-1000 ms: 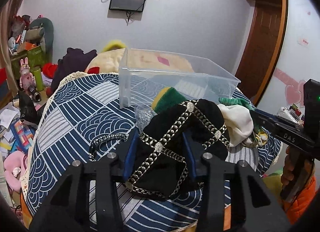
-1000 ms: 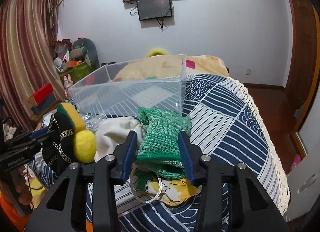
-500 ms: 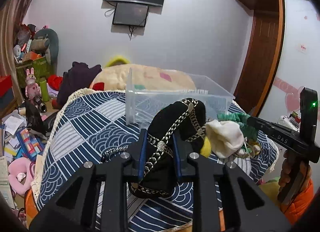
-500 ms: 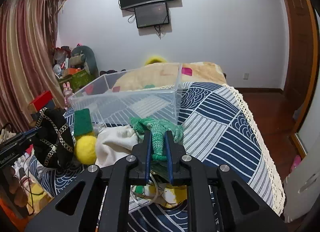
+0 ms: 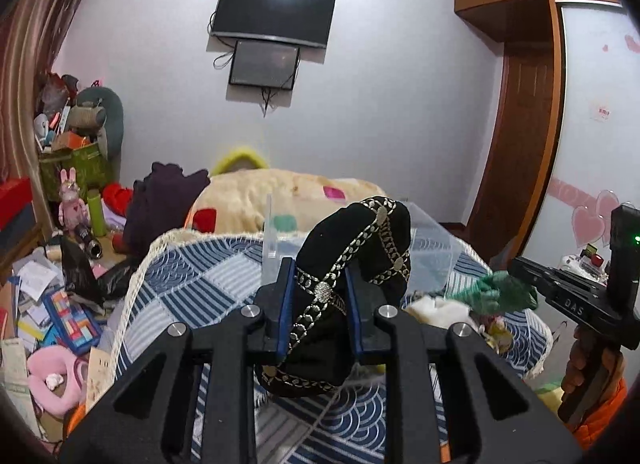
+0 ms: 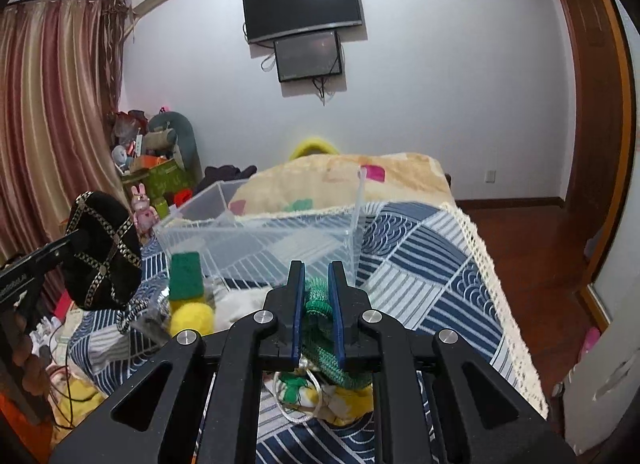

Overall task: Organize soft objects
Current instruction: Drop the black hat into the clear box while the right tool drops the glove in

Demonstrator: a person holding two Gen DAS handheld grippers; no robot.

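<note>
My left gripper is shut on a black cap with gold braid and holds it lifted above the bed; the cap also shows in the right wrist view. My right gripper is shut on a green knitted cloth, raised off the pile; the cloth also shows in the left wrist view. A clear plastic bin stands on the bed beyond both grippers. A green sponge, a yellow ball and a white cloth lie in front of the bin.
The bed has a blue and white patterned cover with a lace edge. A beige blanket lies behind the bin. Toys, boxes and papers crowd the floor at the left. A white cord and yellow cloth lie under my right gripper.
Both grippers closed on their items and lifted: the left raised the black cap, the right raised the green cloth off the pile. Both views tilted upward.
</note>
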